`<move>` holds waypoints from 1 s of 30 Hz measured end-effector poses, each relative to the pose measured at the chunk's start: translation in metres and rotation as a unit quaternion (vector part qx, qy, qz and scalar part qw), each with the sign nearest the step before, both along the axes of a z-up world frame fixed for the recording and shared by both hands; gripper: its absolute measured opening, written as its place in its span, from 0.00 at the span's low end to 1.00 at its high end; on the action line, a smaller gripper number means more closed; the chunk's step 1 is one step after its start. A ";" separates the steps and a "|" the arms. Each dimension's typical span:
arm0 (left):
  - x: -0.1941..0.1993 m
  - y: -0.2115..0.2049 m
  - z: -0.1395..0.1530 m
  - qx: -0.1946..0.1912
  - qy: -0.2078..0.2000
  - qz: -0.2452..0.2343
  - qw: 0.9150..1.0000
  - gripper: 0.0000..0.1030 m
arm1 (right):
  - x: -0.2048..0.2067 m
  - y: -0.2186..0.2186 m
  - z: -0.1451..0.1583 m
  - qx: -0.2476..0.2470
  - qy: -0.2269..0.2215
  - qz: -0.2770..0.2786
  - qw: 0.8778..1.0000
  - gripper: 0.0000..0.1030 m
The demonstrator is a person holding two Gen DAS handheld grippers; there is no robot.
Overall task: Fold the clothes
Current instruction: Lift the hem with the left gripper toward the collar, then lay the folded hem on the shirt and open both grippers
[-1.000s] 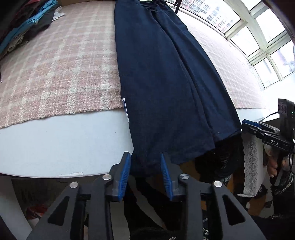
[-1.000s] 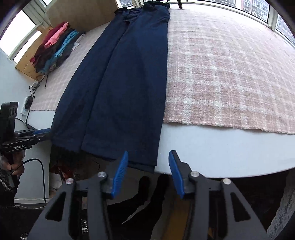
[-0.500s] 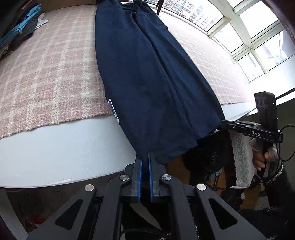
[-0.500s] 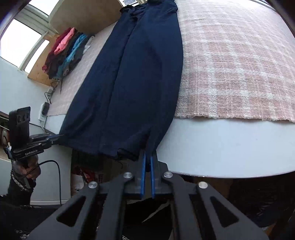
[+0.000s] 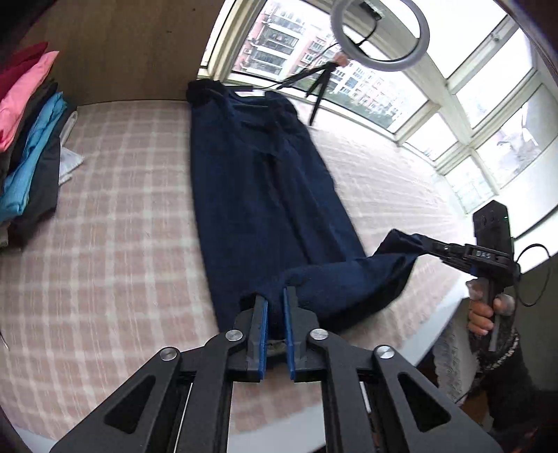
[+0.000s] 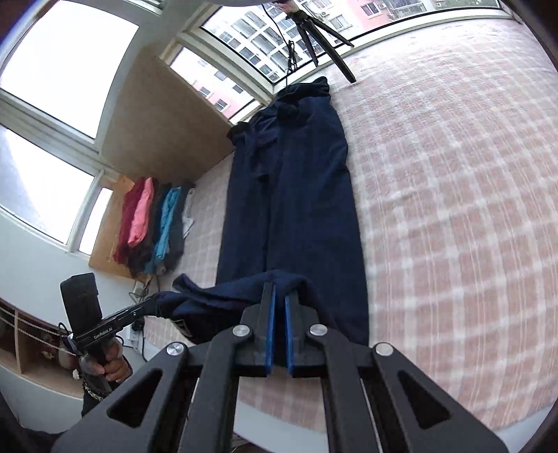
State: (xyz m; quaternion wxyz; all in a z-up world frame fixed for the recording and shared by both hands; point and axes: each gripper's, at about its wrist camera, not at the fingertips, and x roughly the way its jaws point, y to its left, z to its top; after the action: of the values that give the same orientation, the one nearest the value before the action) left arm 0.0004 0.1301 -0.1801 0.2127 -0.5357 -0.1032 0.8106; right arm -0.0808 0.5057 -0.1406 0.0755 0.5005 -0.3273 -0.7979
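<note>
The dark blue trousers (image 5: pixel 265 195) lay long and flat down the middle of the table (image 5: pixel 104 244), on a pink checked cloth (image 6: pixel 453 209). The waist was at the far end by the window. The leg ends were at the near end, right at the tongs.

The left tongs (image 5: pixel 275 306) were squeezed tight on one leg end, with blue cloth pinched between the blue pads (image 5: pixel 262 334). The right tongs (image 6: pixel 278 303) were squeezed tight on the other leg end in the same way. Seen from the left camera, the right tongs (image 5: pixel 423 244) held their corner up in the air, off to the right side. The strip of trousers between the two tongs hung a little loose and was raised off the cloth.

Half a second before, the leg ends hung down over the near edge of the table and both tongs gripped them low at that edge. Now the leg ends were lifted up and brought in over the table, above the lower part of the legs. Both tongs stayed closed on the trousers.

A pile of clothes (image 5: pixel 28 139) in red, pink, blue and dark colours sat at the left side of the table. A ring lamp on a stand (image 5: pixel 380 31) stood at the far end by the window.
</note>
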 end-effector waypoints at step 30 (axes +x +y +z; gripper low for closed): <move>0.052 0.017 -0.067 -0.034 -0.062 -0.079 0.994 0.02 | 0.033 -0.051 -0.069 0.144 -0.050 0.160 0.975 0.11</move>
State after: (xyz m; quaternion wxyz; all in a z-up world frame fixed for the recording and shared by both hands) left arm 0.0520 0.1473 -0.2466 0.2506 -0.5986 -0.0461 0.7594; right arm -0.0477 0.4549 -0.2094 0.1131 0.5911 -0.1281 -0.7883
